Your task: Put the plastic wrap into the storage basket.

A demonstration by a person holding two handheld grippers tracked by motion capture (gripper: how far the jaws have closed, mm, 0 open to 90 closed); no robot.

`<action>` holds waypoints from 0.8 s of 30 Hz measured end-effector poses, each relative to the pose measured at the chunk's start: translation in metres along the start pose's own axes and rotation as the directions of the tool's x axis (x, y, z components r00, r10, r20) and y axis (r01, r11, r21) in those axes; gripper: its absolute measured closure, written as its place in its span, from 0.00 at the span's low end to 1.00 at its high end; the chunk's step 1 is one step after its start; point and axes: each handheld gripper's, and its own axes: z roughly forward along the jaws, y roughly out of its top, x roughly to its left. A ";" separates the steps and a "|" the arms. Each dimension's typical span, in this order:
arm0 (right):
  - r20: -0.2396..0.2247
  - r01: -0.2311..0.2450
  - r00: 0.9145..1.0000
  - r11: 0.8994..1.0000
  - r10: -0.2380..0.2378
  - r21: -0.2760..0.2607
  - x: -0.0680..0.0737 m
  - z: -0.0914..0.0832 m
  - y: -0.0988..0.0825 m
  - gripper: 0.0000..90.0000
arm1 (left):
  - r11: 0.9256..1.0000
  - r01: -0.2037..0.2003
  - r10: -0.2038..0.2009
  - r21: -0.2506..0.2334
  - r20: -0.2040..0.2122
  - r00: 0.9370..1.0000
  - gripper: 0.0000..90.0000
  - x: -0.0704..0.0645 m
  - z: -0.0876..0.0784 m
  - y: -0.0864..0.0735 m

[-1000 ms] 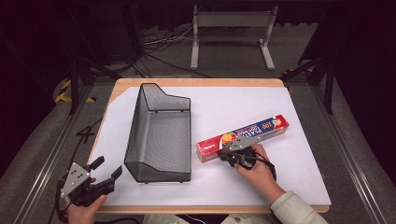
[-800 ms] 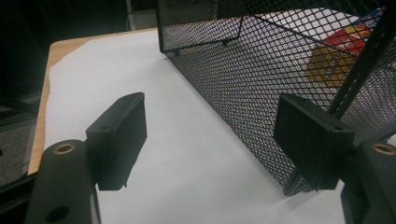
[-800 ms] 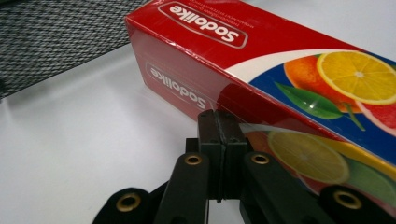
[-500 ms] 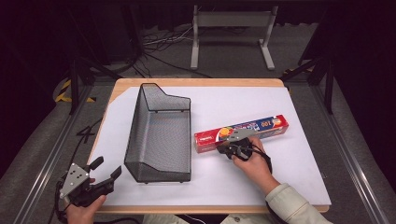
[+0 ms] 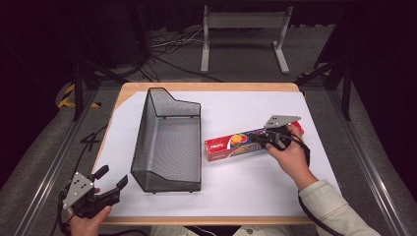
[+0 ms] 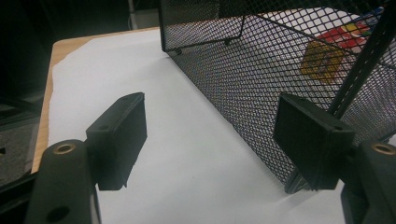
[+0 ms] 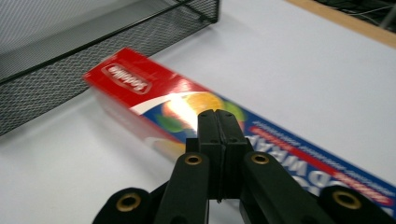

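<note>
right claw (image 5: 269, 139) pressed together, jaws touching, riding on top of the long box (image 5: 236, 144) just right of the wire basket (image 5: 168, 142); open white tabletop (image 5: 246, 182) in front. left claw (image 5: 109, 180) spread wide at the tabletop's near left corner, beside the basket's near end.

Black mesh basket (image 5: 169, 142) on a white table sheet (image 5: 246, 182). Just past the black right gripper (image 7: 218, 116) fingertips, the box (image 5: 236, 144) shows red ends, a blue middle, orange fruit print. Pale wood table edge (image 5: 206, 87).
</note>
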 end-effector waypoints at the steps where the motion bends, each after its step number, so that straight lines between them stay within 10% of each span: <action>1: 0.000 0.000 1.000 1.000 0.000 0.000 0.000 0.000 0.000 1.00 | 1.000 -0.001 0.001 0.000 0.000 1.000 0.29 0.000 0.000 0.000; 24: 0.180 -0.138 0.975 0.990 0.132 0.019 -0.084 -0.011 0.015 1.00 | 1.000 0.002 -0.002 0.001 -0.006 1.000 0.29 -0.001 -0.003 -0.001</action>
